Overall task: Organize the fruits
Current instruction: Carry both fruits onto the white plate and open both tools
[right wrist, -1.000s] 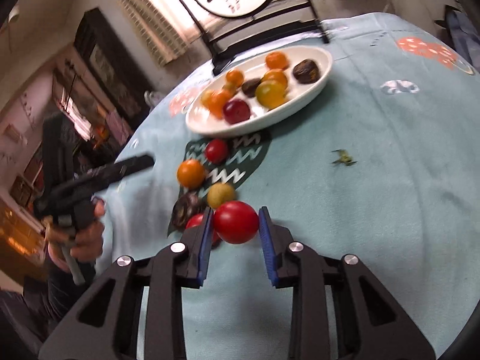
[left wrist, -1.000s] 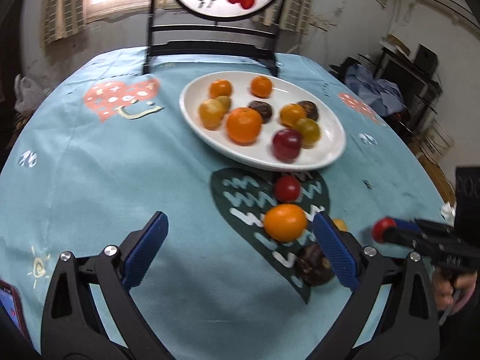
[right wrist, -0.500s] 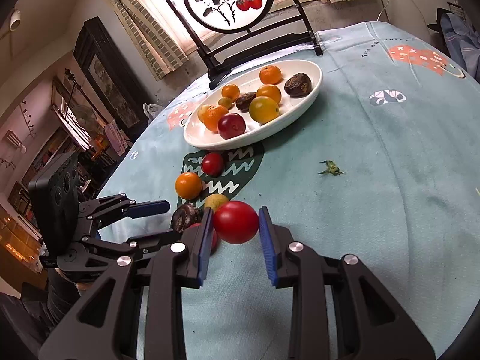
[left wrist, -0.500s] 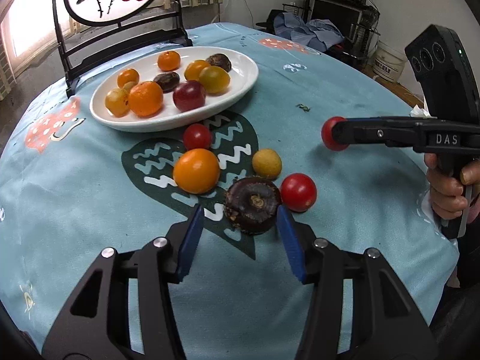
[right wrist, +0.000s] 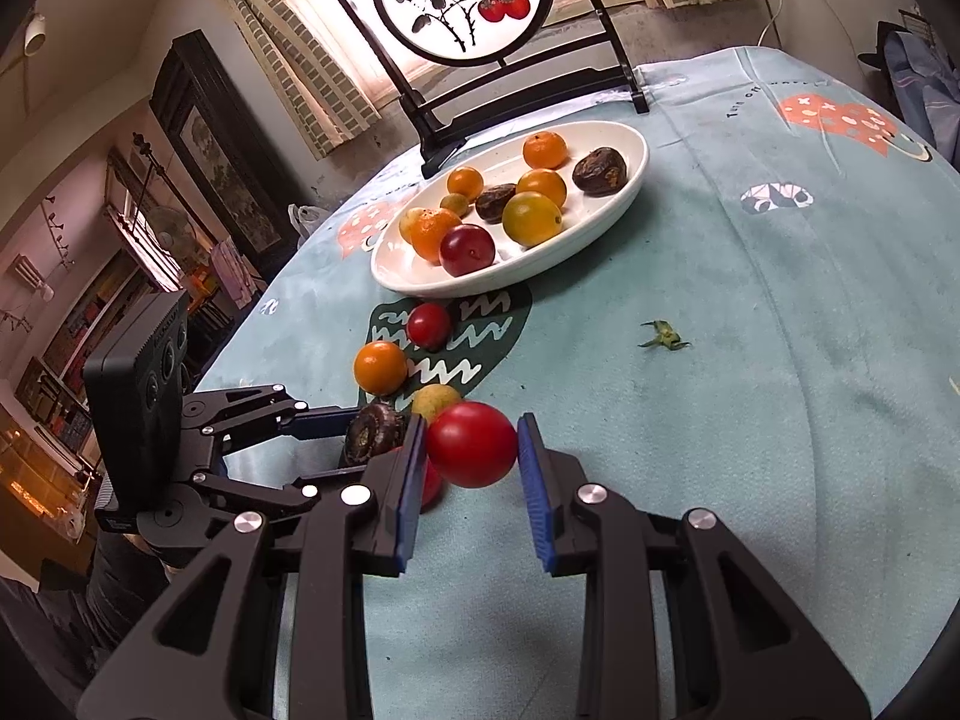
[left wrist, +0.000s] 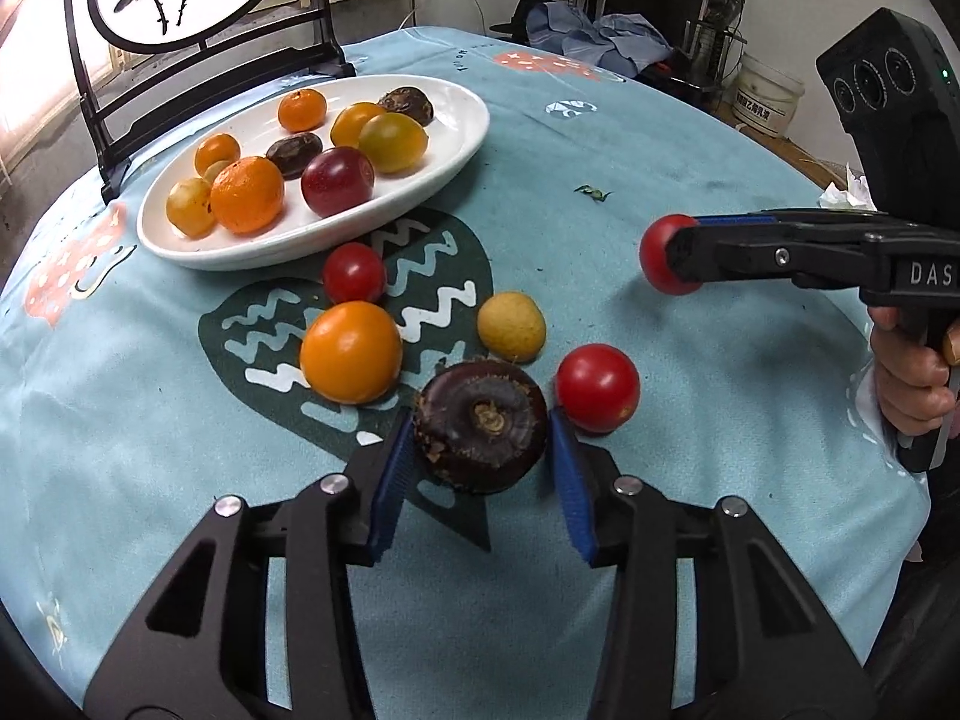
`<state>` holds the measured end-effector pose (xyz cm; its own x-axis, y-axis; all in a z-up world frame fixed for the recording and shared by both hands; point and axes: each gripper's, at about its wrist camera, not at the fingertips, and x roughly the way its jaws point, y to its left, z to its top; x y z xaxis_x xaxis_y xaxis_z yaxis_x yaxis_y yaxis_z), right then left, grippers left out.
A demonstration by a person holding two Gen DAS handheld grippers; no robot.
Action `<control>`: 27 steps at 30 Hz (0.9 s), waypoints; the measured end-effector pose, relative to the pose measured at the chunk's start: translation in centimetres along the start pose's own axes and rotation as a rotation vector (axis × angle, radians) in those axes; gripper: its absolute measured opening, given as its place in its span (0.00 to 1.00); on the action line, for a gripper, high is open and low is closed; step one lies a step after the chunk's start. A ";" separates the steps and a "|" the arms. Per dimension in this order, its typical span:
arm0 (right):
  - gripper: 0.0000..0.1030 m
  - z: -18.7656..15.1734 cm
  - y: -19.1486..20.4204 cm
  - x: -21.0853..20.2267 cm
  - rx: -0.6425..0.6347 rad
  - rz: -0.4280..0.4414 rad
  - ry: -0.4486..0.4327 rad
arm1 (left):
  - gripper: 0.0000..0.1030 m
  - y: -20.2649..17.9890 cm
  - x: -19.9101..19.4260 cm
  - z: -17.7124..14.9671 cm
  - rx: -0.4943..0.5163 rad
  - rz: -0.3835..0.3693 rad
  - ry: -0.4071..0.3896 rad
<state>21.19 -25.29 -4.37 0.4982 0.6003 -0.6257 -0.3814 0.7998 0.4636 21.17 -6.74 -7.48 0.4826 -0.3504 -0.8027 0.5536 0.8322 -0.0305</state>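
Fruit lies on a blue tablecloth [left wrist: 690,228], and some of it sits in a white plate [left wrist: 456,138] at the far left of the table.

The right gripper [right wrist: 471,450] holds a red tomato [right wrist: 472,443] tight between its blue pads, up off the cloth. In the left view the same tomato [left wrist: 663,262] shows at the tip of that gripper, at the right side.

The left gripper [left wrist: 480,456] is low and near. Its pads sit on each side of a dark brown fruit [left wrist: 480,423]. The left pad looks to be touching it. The right pad is close, but I cannot tell if it is squeezing yet, so the gripper is narrow around the fruit and maybe not holding it.

Four more pieces wait on the cloth: an orange [left wrist: 351,351], a small tomato [left wrist: 354,273], a yellow fruit [left wrist: 512,326], and another red tomato [left wrist: 597,387] just beside the right pad.

What could go wrong? The dark fruit is round and bumpy, so it could slip out if the pads only pinch its edge. The right pad could bump the red tomato next to it and make it roll away. The held tomato is soft, and a hard squeeze could squash it. The plate is already crowded, so a dropped fruit could knock others over the rim.
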 end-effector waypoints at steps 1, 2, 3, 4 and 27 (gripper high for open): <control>0.30 0.0 0.0 0.0 0.002 0.001 0.001 | 0.44 0.0 0.0 0.0 0.000 -0.002 -0.001; 0.30 0.1 -0.1 0.1 0.004 0.002 0.002 | 0.44 0.1 -0.1 0.0 -0.001 -0.008 -0.002; 0.30 0.1 -0.1 0.1 0.005 0.003 0.002 | 0.44 0.1 -0.2 0.0 -0.003 -0.015 -0.005; 0.30 0.0 -0.1 0.1 0.007 0.005 0.002 | 0.44 0.1 -0.4 0.0 -0.005 -0.019 -0.011; 0.30 12.0 0.2 8.0 0.013 -0.127 -0.168 | 0.43 10.2 -0.2 10.1 -0.439 0.277 -0.230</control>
<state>34.40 -20.24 -1.78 0.6647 0.4869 -0.5667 -0.2980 0.8683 0.3965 33.63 -2.56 -1.63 0.7321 -0.1375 -0.6672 0.0754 0.9897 -0.1213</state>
